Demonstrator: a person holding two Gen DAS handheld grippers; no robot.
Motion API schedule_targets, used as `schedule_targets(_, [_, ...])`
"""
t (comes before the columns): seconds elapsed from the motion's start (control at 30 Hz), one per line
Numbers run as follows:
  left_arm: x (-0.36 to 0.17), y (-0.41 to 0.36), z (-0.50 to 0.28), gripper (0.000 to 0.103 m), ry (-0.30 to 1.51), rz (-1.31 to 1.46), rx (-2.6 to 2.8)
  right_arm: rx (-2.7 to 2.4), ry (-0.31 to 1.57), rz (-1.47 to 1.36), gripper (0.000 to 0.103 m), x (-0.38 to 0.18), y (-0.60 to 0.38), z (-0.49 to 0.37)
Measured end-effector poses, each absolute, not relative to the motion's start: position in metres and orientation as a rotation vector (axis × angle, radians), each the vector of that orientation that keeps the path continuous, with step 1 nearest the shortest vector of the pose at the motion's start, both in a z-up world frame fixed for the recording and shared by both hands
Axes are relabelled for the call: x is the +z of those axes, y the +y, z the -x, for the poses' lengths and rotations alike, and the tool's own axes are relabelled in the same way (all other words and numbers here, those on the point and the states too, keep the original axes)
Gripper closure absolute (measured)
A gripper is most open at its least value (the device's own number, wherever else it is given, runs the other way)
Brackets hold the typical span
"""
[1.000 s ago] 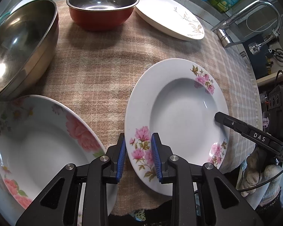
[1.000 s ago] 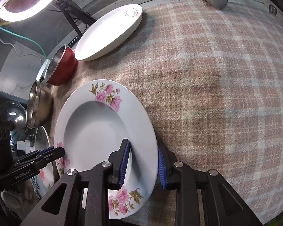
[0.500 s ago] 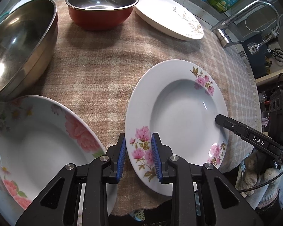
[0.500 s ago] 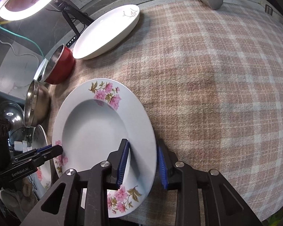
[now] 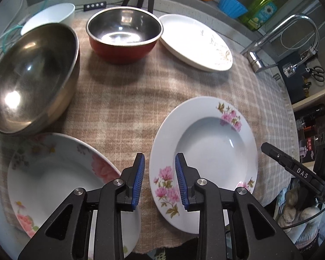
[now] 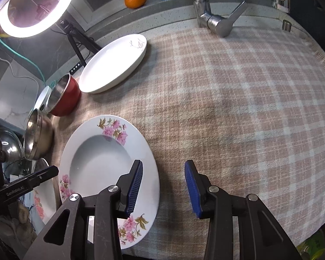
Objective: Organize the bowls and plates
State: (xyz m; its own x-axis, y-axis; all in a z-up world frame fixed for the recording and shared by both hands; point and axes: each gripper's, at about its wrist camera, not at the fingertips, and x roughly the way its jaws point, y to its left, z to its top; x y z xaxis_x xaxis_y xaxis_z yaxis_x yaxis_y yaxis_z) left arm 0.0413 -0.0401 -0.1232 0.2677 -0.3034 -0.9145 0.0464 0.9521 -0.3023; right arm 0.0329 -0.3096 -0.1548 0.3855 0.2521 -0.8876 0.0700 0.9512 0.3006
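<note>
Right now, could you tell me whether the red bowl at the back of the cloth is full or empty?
Empty: the left wrist view looks straight into the red bowl, and its shiny steel inside shows only reflections, with nothing lying in it.

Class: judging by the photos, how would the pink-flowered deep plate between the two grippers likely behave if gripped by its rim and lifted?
The pink-flowered plate looks like glazed ceramic: probably rigid, slippery and breakable. Its broad rim suggests it could tilt from a one-sided grip. It lies flat on the plaid cloth, so rolling seems unlikely.

Both point steeply down: left gripper (image 5: 160, 178) and right gripper (image 6: 163, 189) opening, apparently gripping nothing.
</note>
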Motion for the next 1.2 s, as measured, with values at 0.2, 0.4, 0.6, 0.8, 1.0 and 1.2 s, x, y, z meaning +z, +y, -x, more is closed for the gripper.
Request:
schedule_targets(0.2, [-0.105,-0.032,-0.04,0.076,1.192,0.269,-0.261,0.124,1.113,-0.329,0.066,-0.139,-0.309,-0.031])
schedule_targets(0.4, [-0.086,-0.009,-0.034,0.075,1.118,0.298,-0.238,0.16,1.052,-0.308,0.066,-0.122,-0.297,-0.028])
schedule_targets(0.6, [-0.078,0.034,-0.019,0.075,1.093,0.317,-0.132,0.231,1.012,-0.271,0.058,-0.106,-0.265,-0.026])
schedule_targets(0.8, [-0.083,0.081,0.007,0.075,1.108,0.368,-0.031,0.302,1.042,-0.21,0.058,-0.104,-0.223,-0.027])
schedule_targets(1.0, [-0.087,0.111,0.032,0.075,1.114,0.414,0.031,0.398,1.086,-0.203,0.058,-0.116,-0.183,-0.029])
schedule_targets(1.2, [-0.094,0.133,0.051,0.075,1.109,0.47,0.077,0.488,1.108,-0.151,0.058,-0.121,-0.142,-0.029])
